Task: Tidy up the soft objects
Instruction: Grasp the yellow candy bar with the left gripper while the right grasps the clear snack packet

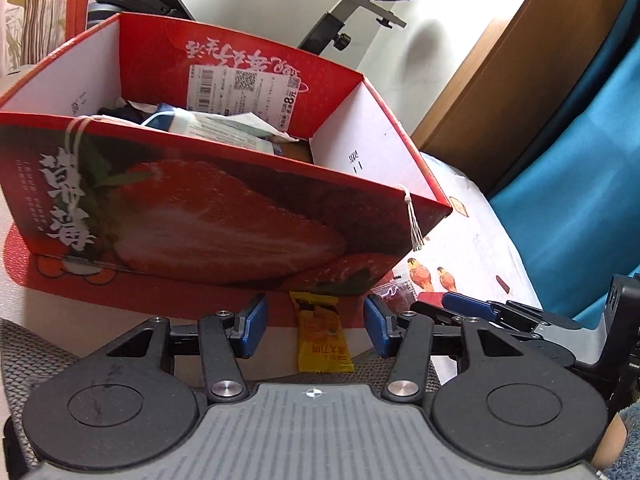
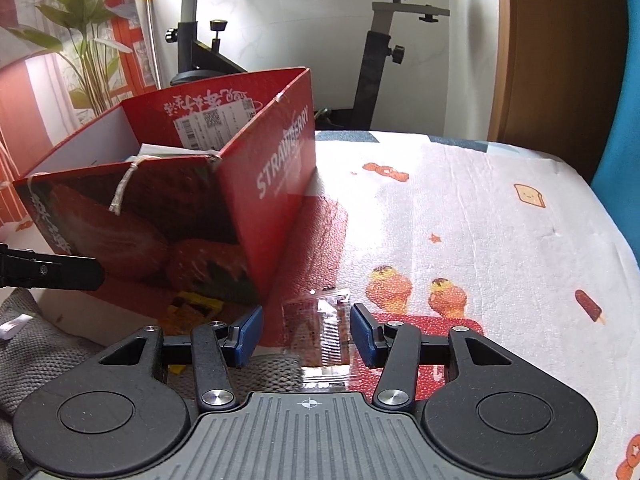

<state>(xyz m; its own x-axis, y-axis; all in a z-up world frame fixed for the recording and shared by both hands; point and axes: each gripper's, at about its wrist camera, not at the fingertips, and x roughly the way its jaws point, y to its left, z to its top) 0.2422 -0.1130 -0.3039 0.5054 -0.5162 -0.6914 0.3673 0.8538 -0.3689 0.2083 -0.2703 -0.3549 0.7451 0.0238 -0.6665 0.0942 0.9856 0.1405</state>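
Left wrist view: my left tongs point(image 1: 316, 326) released around yellow snack packet point(image 1: 322, 334) by red strawberry box point(image 1: 192, 216) near the bed's point(image 2: 480, 208) front edge, right tongs point(image 2: 307, 335) released astride clear wrapper point(image 2: 320, 332).

There was one red strawberry box point(image 1: 200, 216), open at the top, with several packets inside point(image 1: 224, 128) too jumbled to count. In front of it lay one yellow snack packet point(image 1: 322, 332) and one clear packet point(image 2: 320, 328). Two hand-held grippers showed, the left point(image 1: 316, 326) and the right point(image 2: 307, 334). One exercise bike point(image 2: 380, 40) and one potted plant point(image 2: 88, 40) stood behind.
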